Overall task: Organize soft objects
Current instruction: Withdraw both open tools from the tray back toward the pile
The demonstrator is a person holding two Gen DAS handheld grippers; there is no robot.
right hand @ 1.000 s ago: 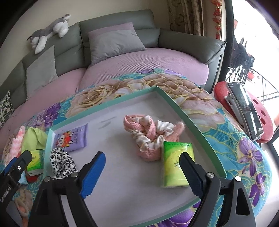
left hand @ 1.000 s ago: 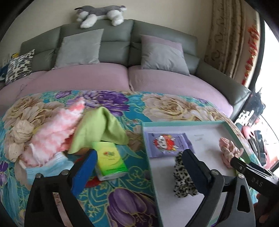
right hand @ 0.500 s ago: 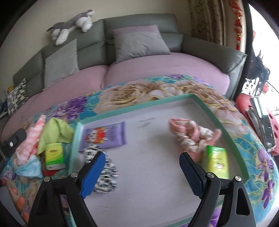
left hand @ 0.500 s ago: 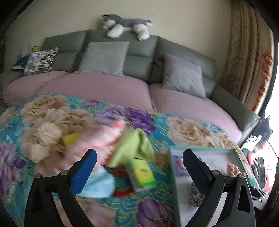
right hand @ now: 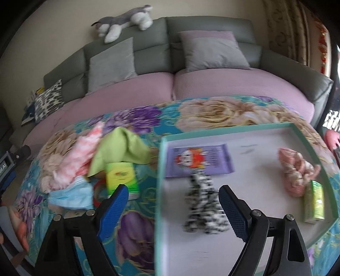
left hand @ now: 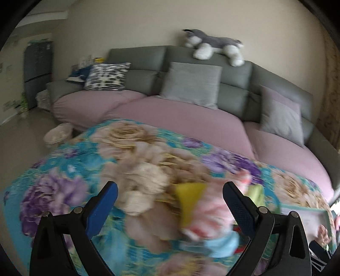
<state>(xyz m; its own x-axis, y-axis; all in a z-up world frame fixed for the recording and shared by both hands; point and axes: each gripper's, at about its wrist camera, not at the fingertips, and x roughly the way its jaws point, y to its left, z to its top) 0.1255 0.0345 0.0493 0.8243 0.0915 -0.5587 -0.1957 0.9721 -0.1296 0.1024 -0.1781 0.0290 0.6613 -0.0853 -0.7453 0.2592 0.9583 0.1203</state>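
A teal-rimmed tray (right hand: 225,128) on the flowered table holds a purple wipes packet (right hand: 200,161), a leopard-print scrunchie (right hand: 201,208), a pink scrunchie (right hand: 297,169) and a green tissue pack (right hand: 315,201). Left of the tray lie a pink fluffy cloth (right hand: 78,157), a green cloth (right hand: 121,146), a green tissue pack (right hand: 121,176) and a light blue mask (right hand: 72,195). My right gripper (right hand: 173,204) hangs open over the tray's left rim, empty. My left gripper (left hand: 170,203) stands open and empty above the blurred pink cloth (left hand: 212,210) and a yellow piece (left hand: 190,199).
A grey sofa (right hand: 191,27) with purple seat pads, grey cushions (right hand: 212,51) and a plush husky (right hand: 125,19) runs behind the table. A patterned pillow (left hand: 106,75) lies at its left end. A pale bowl (left hand: 57,133) sits on the floor by the table's left edge.
Both grippers have swung left, still open. The left view has left the tray for the table's left part. The right view now takes in the cloth pile beside the tray.
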